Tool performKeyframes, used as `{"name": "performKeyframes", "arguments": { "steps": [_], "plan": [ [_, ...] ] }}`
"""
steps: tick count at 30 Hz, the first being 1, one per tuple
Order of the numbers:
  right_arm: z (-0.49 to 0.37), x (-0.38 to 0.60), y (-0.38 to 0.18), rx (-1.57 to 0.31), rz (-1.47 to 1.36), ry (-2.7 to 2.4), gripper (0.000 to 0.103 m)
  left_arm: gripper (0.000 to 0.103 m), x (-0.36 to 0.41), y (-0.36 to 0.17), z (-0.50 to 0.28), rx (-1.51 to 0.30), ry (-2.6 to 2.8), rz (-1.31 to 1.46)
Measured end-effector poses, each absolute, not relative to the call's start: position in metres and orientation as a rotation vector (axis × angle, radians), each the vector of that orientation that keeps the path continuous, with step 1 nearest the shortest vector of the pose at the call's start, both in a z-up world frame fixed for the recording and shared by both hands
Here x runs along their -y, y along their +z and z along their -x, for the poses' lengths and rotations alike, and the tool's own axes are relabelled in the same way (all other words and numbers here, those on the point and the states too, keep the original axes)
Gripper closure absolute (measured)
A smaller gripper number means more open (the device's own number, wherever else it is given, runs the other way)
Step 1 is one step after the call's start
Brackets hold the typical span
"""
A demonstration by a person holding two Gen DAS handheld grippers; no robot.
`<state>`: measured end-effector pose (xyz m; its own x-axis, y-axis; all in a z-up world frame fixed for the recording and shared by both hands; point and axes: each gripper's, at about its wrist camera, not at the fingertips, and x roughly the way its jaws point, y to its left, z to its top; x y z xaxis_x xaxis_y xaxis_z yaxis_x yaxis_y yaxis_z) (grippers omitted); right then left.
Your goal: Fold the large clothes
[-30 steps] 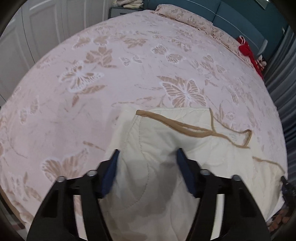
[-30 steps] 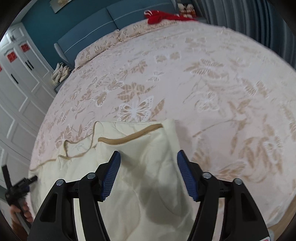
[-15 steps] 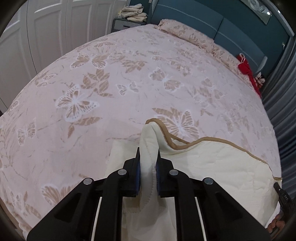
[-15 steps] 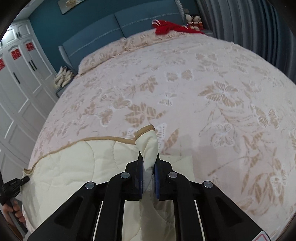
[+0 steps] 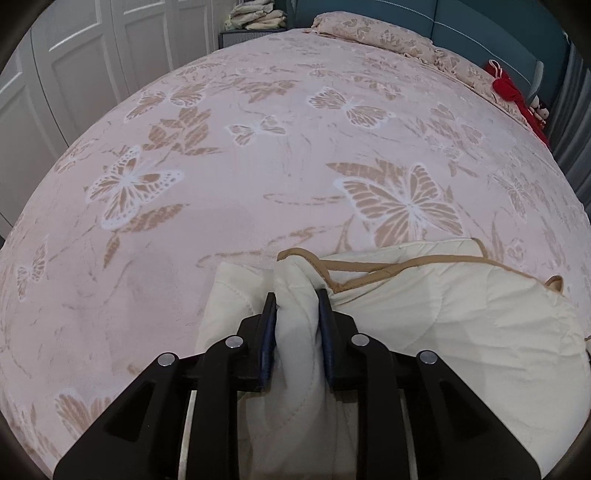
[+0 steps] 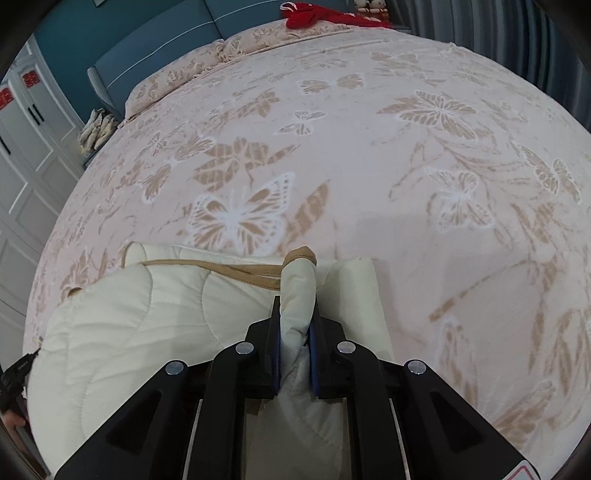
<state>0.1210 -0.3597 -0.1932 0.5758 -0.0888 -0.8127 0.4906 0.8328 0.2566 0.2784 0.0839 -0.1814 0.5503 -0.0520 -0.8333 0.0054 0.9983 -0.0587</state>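
Note:
A cream quilted blanket [image 5: 454, 314] with tan edging lies folded at the near edge of the pink butterfly-print bed [image 5: 258, 166]. My left gripper [image 5: 297, 295] is shut on a bunched corner of it, at the blanket's left end. In the right wrist view the same blanket [image 6: 147, 314] spreads to the left, and my right gripper [image 6: 295, 301] is shut on its right corner, whose tan edging pokes out above the fingers. Both corners are held just above a lower layer of the blanket.
Pillows [image 5: 388, 40] and a red item [image 5: 506, 86] lie at the head of the bed by a teal headboard [image 6: 155, 44]. White wardrobe doors [image 5: 74, 55] stand at the left. Grey curtains [image 6: 517, 29] hang at the right. Folded laundry [image 5: 255, 18] sits on a nightstand.
Both grippers went from open over the blanket to shut on its corners. They have since carried the corners forward and lower, so the top layer now lies doubled over.

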Motion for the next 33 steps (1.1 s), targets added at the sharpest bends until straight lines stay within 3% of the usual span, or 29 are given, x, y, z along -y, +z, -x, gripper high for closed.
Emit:
{"name": "performKeyframes", "arguments": {
  "steps": [10,11,12,14,18,22,24,26,33],
  "plan": [
    [-0.126,0.351,-0.197,-0.874,-0.434,-0.375,0.091,0.075,-0.080,-0.185,-0.278,-0.950,-0.013,0.039],
    [-0.126,0.354,-0.193,-0.886,-0.443,-0.371,0.090,0.068,-0.080,-0.180,-0.277,-0.957,-0.002,0.025],
    [-0.124,0.357,-0.188,-0.896,-0.456,-0.377,0.088,0.053,-0.082,-0.170,-0.275,-0.964,0.031,0.004],
    [-0.108,0.364,-0.164,-0.875,-0.493,-0.440,0.067,0.042,-0.096,-0.141,-0.262,-0.926,0.066,0.036],
    [-0.080,0.354,-0.112,-0.760,-0.472,-0.514,0.066,0.044,-0.103,-0.083,-0.237,-0.847,0.043,0.093],
    [-0.110,0.287,-0.083,-0.748,-0.371,-0.306,0.071,0.045,-0.041,-0.055,-0.235,-0.825,-0.114,0.019],
    [-0.133,0.244,-0.083,-0.773,-0.326,-0.166,0.078,0.046,-0.005,-0.059,-0.235,-0.844,-0.180,-0.013],
    [-0.153,0.214,-0.092,-0.814,-0.288,-0.092,0.094,0.049,0.029,-0.077,-0.237,-0.878,-0.203,-0.071],
    [-0.200,0.177,-0.142,-0.964,-0.236,-0.036,0.097,0.052,0.050,-0.142,-0.251,-0.998,-0.160,-0.094]
  ]
}}
